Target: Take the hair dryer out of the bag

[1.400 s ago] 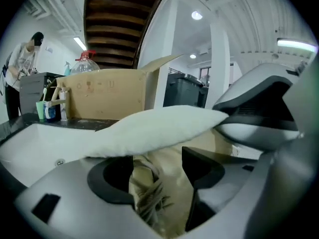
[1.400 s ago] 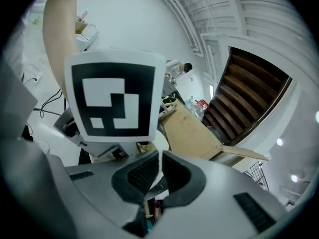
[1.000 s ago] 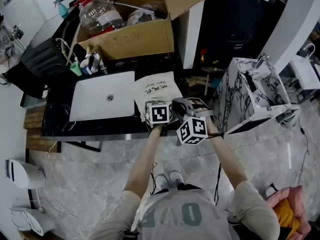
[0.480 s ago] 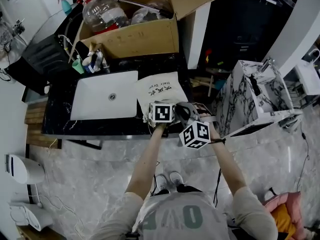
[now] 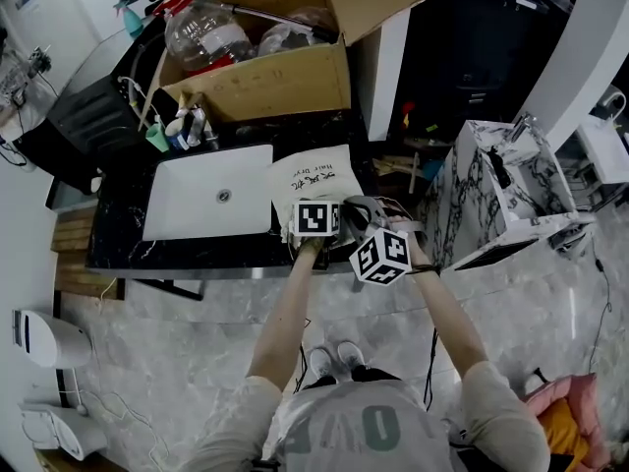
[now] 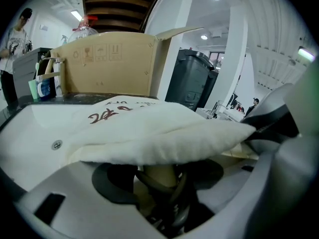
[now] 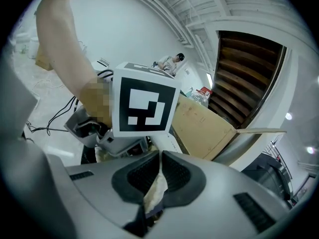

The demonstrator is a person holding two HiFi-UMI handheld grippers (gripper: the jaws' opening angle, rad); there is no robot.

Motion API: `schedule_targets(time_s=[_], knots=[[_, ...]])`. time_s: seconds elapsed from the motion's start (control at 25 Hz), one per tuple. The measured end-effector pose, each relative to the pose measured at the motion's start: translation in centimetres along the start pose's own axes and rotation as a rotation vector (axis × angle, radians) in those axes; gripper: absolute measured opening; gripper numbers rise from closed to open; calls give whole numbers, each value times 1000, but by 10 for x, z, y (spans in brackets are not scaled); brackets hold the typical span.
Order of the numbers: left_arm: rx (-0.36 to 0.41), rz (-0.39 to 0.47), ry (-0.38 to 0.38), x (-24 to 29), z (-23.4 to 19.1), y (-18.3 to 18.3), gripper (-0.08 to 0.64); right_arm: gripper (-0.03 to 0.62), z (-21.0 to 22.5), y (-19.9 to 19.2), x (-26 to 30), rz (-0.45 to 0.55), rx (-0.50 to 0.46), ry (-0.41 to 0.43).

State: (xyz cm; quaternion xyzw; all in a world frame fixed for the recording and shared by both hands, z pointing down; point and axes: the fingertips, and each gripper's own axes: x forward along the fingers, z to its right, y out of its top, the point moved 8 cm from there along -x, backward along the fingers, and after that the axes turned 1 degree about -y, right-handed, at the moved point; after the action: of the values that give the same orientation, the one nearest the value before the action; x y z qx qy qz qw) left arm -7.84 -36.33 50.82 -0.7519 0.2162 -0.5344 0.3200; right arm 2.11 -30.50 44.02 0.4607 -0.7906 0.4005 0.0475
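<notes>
Our arms stretched forward together, left gripper jaws wide, just narrowing around a coiled cord, right gripper jaws pinched shut on bag cloth

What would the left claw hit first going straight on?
The white bag: the left claw, jaws just closing a little, points into its open mouth, where the dark coiled cord between them likely comes first.

Bag — printed script, "Hair Dryer" barely legible; cardboard box — handling pictograms
</notes>
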Motion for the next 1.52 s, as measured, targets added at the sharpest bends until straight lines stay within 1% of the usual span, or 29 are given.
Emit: schedule_targets(time_s=[0.12,0.24,0.44,0.64,0.8,0.96,1.16,1.52], knots=[[1,-3,-5,-7,2,5,290,43,6,3,-1,0,23,-20],[-9,10,-27,-16,7,3,290,43,9,4,-4,-5,30,-44],[0,29,-53,-41,20,-10,290,43,14,1,-8,-21,39,-73],[46,39,-66,-63,30,-22,289,43,20,0,-9,-36,39,-102],[51,57,-86,-83,39,-38,290,43,21,0,-13,-45,43,-108],[86,94,-112,-106,47,-54,289,43,24,1,-15,-54,36,-124],[80,123,-147,-131,55,-79,288,43,22,6,-16,-57,17,-129],[103,154,-191,-161,61,-98,289,43,23,22,-16,-35,-19,-134]])
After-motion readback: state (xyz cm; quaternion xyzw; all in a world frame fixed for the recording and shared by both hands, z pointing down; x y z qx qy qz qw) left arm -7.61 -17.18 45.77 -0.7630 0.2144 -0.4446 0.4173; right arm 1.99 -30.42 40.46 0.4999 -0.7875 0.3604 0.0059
